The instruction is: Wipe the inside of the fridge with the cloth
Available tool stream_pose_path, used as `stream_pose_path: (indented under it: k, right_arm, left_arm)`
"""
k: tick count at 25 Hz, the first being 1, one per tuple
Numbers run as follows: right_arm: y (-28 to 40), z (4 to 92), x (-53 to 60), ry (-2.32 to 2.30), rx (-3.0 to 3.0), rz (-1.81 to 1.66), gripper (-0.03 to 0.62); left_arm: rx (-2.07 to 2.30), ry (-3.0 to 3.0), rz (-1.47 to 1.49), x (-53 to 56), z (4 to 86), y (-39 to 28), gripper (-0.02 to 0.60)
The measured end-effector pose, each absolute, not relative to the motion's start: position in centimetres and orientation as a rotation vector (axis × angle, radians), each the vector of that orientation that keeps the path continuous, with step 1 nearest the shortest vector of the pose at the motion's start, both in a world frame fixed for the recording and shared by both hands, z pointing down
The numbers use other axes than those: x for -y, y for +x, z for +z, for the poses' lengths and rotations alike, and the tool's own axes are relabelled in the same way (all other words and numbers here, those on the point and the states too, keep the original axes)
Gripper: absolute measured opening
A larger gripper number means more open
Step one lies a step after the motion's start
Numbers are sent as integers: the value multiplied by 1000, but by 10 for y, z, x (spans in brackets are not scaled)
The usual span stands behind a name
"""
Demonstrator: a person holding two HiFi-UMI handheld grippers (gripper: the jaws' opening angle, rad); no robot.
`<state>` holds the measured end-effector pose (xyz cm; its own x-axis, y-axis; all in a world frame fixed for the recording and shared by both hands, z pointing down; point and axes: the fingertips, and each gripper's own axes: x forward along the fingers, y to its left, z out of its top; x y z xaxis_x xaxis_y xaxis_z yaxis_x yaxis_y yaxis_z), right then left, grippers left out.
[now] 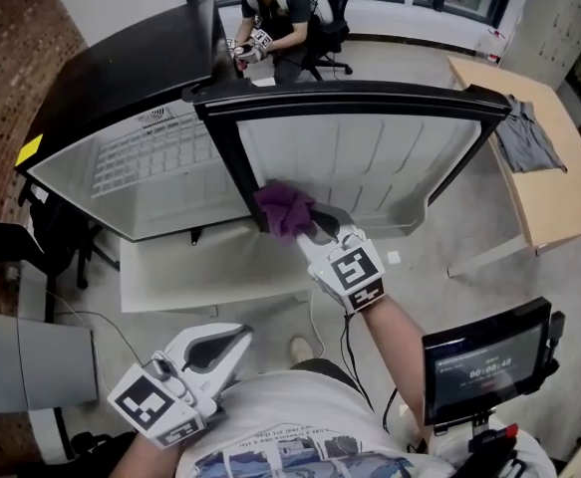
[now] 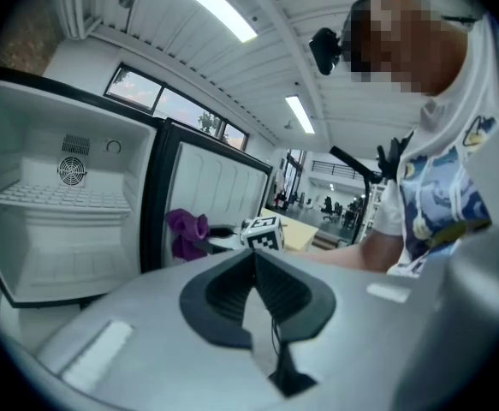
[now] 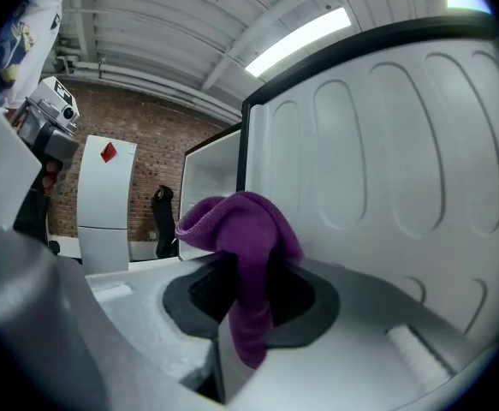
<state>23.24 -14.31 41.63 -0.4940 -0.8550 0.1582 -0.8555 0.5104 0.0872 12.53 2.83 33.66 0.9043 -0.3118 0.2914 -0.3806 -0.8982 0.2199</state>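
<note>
Where the grey floor (image 1: 410,63) fills the upper middle of the head view, a seated person (image 1: 275,18) works at the top edge. A wooden table (image 1: 564,192) with a grey garment (image 1: 527,137) stands at the right, and a screen (image 1: 484,361) at the lower right. The black fridge (image 1: 121,73) stands open in the centre; its white compartment holds a wire shelf (image 1: 150,157), and its door (image 1: 370,157) is swung right. The right gripper (image 1: 318,227) is clamped on the purple cloth (image 1: 285,210), just beside the door's inner wall at its hinge edge. At the lower left, the left gripper (image 1: 235,339) has its jaws together with nothing between them.
</note>
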Motion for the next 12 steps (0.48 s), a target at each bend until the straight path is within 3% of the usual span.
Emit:
stream_pose_path:
  k: [12]
  right_arm:
    - [296, 437, 143, 1613, 2396, 12, 80]
  left_arm:
    - [465, 2811, 387, -26, 339, 134, 6]
